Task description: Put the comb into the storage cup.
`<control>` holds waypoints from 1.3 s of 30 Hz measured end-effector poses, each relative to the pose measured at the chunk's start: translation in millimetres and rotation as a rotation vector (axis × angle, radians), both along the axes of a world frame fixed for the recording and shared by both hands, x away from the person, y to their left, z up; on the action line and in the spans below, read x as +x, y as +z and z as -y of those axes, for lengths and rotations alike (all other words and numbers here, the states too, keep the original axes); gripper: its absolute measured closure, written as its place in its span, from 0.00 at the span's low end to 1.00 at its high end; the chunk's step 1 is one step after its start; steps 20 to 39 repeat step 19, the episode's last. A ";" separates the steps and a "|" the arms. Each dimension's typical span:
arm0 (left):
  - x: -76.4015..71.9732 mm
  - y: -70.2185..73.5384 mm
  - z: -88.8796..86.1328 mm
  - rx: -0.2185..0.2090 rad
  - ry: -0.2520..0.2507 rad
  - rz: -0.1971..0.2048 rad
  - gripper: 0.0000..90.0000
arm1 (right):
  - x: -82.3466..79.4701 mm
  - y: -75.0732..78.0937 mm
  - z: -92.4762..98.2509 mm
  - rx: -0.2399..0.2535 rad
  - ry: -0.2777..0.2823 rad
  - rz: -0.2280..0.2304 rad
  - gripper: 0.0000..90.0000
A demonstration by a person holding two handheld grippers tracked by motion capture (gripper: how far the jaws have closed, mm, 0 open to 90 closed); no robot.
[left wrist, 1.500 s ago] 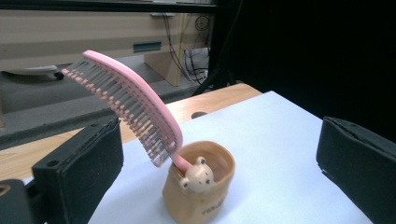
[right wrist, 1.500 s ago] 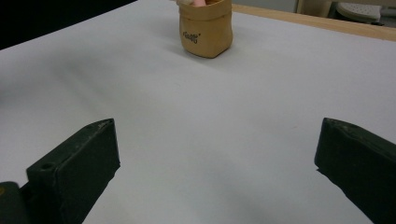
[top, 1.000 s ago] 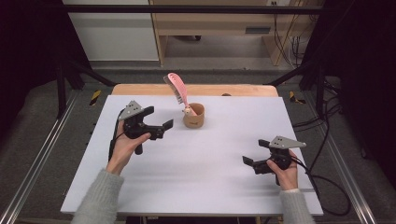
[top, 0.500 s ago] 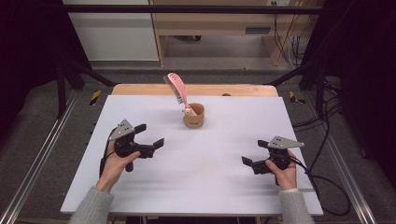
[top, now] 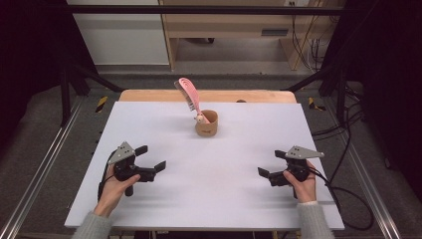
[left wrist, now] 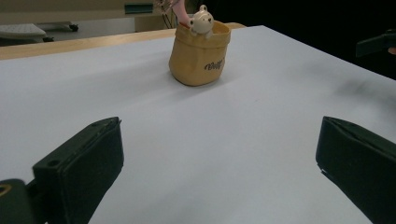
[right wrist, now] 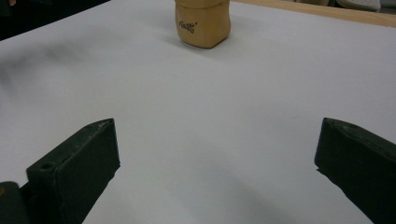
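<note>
both claws, left claw [top: 149, 164] and right claw [top: 271, 173], rest spread and empty on the tabletop [top: 229, 164]; pink comb [top: 188, 94] sits in the tan cup [top: 207, 123], likely done

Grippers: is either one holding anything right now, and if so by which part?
Nothing is held. The left gripper and right gripper are both open over the bare table, apart from the cup.

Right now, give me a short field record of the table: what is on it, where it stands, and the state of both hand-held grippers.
surface: white rectangular table
container: small tan soft pot with dark lettering, upright, far centre of table
contents: pink slotted plastic comb leaning left, small cream bear figure at the rim
left hand-held gripper: open, holds nothing, near-left
right hand-held gripper: open, holds nothing, near-right
contact with pot: none
</note>
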State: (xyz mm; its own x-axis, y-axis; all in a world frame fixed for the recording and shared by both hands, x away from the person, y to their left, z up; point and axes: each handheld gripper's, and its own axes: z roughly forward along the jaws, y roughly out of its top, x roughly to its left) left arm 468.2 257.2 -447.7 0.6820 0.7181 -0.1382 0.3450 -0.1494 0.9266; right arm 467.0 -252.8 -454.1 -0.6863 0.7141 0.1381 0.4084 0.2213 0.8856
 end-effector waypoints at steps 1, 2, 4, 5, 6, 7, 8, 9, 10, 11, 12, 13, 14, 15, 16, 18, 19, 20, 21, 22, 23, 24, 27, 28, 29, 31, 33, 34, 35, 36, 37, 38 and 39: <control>-1.1 -1.3 -1.9 0.000 0.002 -0.001 0.01 | 0.0 -0.2 -0.1 0.001 -0.002 -0.002 0.00; -2.3 -2.6 -3.6 0.001 0.004 0.000 0.01 | 0.1 -0.5 -0.1 0.000 -0.001 -0.004 0.00; -5.2 -5.5 -7.2 0.004 0.009 -0.004 0.01 | 0.2 -1.0 -0.1 -0.002 -0.002 -0.003 0.00; -6.5 -6.9 -9.0 0.008 0.012 -0.004 0.01 | 0.1 -1.2 0.0 -0.004 -0.002 -0.004 0.00; -7.5 -8.1 -11.0 0.012 0.012 -0.005 0.01 | 0.0 -1.5 -0.1 -0.002 -0.003 -0.005 0.00; -8.3 -9.2 -12.9 0.014 0.016 -0.008 0.01 | -0.1 -1.9 -0.1 -0.002 -0.004 -0.007 0.00; -8.8 -10.1 -14.7 0.013 0.022 -0.009 0.01 | 0.0 -2.5 0.1 -0.004 -0.005 -0.008 0.00; -9.0 -11.0 -16.6 0.016 0.027 -0.012 0.01 | 0.2 -3.3 0.0 -0.004 -0.006 -0.010 0.00; -9.3 -11.9 -18.2 0.018 0.032 -0.014 0.01 | 0.3 -4.0 0.0 -0.009 -0.003 -0.013 0.00; -9.7 -12.9 -19.6 0.021 0.037 -0.014 0.01 | 0.2 -4.7 -0.3 -0.010 -0.004 -0.014 0.00; -9.9 -14.1 -20.9 0.022 0.040 -0.017 0.01 | 0.3 -5.3 -0.5 -0.011 -0.005 -0.016 0.00; -10.1 -15.4 -22.1 0.021 0.045 -0.022 0.01 | 0.3 -5.7 -0.5 -0.012 -0.004 -0.016 0.00; -10.4 -16.5 -23.4 0.024 0.048 -0.024 0.01 | 0.2 -5.8 -0.6 -0.015 -0.004 -0.017 0.00; -10.6 -17.5 -24.3 0.024 0.048 -0.028 0.01 | 0.3 -6.0 -0.6 -0.016 -0.005 -0.016 0.00; -10.8 -18.3 -24.9 0.028 0.051 -0.032 0.01 | 0.2 -6.1 -0.4 -0.013 -0.005 -0.017 0.00; -10.8 -19.0 -26.0 0.032 0.050 -0.034 0.01 | 0.3 -6.6 0.0 -0.013 -0.008 -0.019 0.00; -10.8 -18.9 -26.3 0.033 0.052 -0.032 0.01 | 0.4 -6.9 0.5 -0.015 -0.010 -0.019 0.00; -10.8 -18.9 -26.3 0.033 0.052 -0.032 0.01 | 0.4 -6.9 0.5 -0.015 -0.010 -0.019 0.00; -10.8 -18.9 -26.3 0.033 0.052 -0.032 0.01 | 0.4 -6.9 0.5 -0.015 -0.010 -0.019 0.00; -10.8 -18.9 -26.3 0.033 0.052 -0.032 0.01 | 0.4 -6.9 0.5 -0.015 -0.010 -0.019 0.00; -10.8 -18.9 -26.3 0.033 0.052 -0.032 0.01 | 0.4 -6.9 0.5 -0.015 -0.010 -0.019 0.00; -10.8 -18.9 -26.3 0.033 0.052 -0.032 0.01 | 0.4 -6.9 0.5 -0.015 -0.010 -0.019 0.00; -10.8 -18.9 -26.3 0.033 0.052 -0.032 0.01 | 0.4 -6.9 0.5 -0.015 -0.010 -0.019 0.00; -10.8 -18.9 -26.3 0.033 0.052 -0.032 0.01 | 0.4 -6.9 0.5 -0.015 -0.010 -0.019 0.00; -10.8 -18.9 -26.3 0.033 0.052 -0.032 0.01 | 0.4 -6.9 0.5 -0.015 -0.010 -0.019 0.00; -10.8 -18.9 -26.3 0.033 0.052 -0.032 0.01 | 0.4 -6.9 0.5 -0.015 -0.010 -0.019 0.00; -10.8 -18.9 -26.3 0.033 0.052 -0.032 0.01 | 0.4 -6.9 0.5 -0.015 -0.010 -0.019 0.00; -10.8 -18.9 -26.3 0.033 0.052 -0.032 0.01 | 0.4 -6.9 0.5 -0.015 -0.010 -0.019 0.00; -10.8 -18.9 -26.3 0.033 0.052 -0.032 0.01 | 0.4 -6.9 0.5 -0.015 -0.010 -0.019 0.00; -10.8 -18.9 -26.3 0.033 0.052 -0.032 0.01 | 0.4 -6.9 0.5 -0.015 -0.010 -0.019 0.00; -10.8 -18.9 -26.3 0.033 0.052 -0.032 0.01 | 0.4 -6.9 0.5 -0.015 -0.010 -0.019 0.00; -10.8 -18.9 -26.3 0.033 0.052 -0.032 0.01 | 0.4 -6.9 0.5 -0.015 -0.010 -0.019 0.00; -10.8 -18.9 -26.3 0.033 0.052 -0.032 0.01 | 0.4 -6.9 0.5 -0.015 -0.010 -0.019 0.00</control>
